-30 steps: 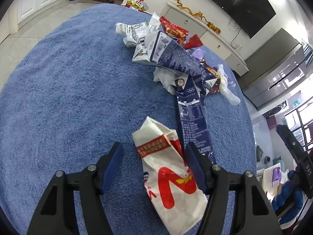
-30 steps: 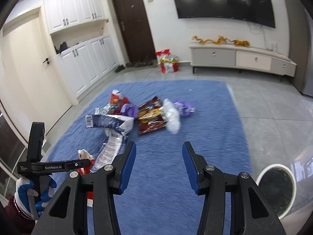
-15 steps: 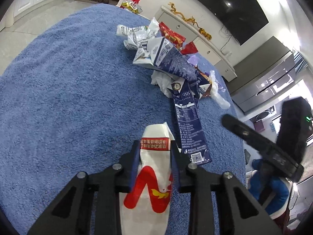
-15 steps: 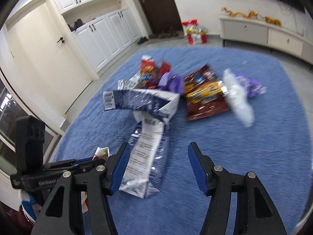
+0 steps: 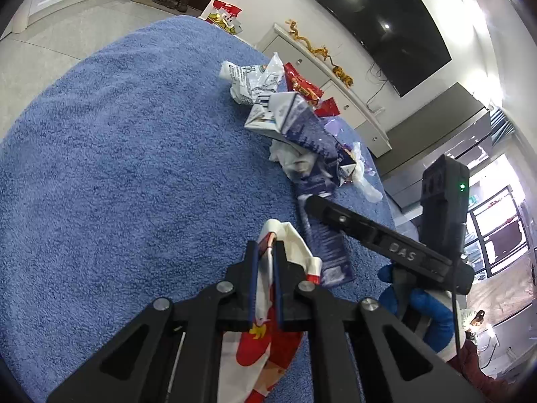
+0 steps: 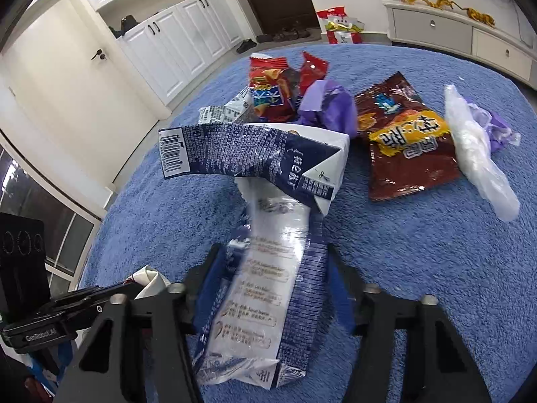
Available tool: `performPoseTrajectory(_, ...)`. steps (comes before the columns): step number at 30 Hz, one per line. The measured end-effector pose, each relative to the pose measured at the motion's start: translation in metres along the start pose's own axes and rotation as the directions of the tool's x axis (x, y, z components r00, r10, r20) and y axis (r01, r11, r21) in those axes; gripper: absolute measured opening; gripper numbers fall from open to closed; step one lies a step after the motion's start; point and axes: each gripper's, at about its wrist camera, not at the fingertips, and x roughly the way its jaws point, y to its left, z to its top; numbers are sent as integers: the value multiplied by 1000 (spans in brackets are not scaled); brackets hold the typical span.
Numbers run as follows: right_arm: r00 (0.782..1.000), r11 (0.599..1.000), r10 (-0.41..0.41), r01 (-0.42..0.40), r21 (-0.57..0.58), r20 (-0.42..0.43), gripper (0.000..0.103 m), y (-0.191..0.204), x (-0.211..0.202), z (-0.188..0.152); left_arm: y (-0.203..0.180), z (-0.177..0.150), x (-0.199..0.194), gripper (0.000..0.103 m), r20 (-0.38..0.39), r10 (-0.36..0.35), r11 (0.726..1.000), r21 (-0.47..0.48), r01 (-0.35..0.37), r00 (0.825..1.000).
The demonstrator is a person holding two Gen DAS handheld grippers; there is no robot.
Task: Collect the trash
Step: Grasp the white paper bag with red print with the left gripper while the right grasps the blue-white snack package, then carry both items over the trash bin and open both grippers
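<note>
Trash gathered on a blue pile rug (image 5: 117, 168) — both tools engaged.

A crumpled white-and-red plastic wrapper (image 5: 265, 346) is clamped between the narrowly closed blue pads of the left gripper (image 5: 265, 252), just above the rug. The right gripper (image 6: 273, 265) is held wide, its fingers set either side of a long dark-blue-and-white printed foil packet (image 6: 265, 299) lying flat — no pinch is seen. Beyond it, a flattened navy-and-white milk carton (image 6: 255, 154), a brown snack bag (image 6: 406, 141) and a clear plastic bag (image 6: 476, 151) are spread on the rug.
</note>
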Motion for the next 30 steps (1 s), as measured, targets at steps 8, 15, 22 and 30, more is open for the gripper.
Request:
performPoseTrajectory(8, 1000, 999, 12, -12, -42, 1, 45, 8, -6, -10, -4, -4, -11, 5, 23, -5, 1000, 14, 4, 1000)
performPoseTrajectory(15, 999, 998, 44, -44, -52, 7, 45, -4, -38, -30, -14, -9, -22, 5, 39, -4, 1000, 31, 3, 999)
performPoseTrajectory(22, 995, 999, 47, -47, -4, 89, 45, -28, -86, -51, -44, -13, -22, 4, 38, -7, 997, 81, 4, 999)
performPoseTrajectory(30, 974, 995, 12, -34, 93, 225, 45, -77, -148, -79, -104, -13, -4, 3, -16, -35, 983, 182, 37, 999)
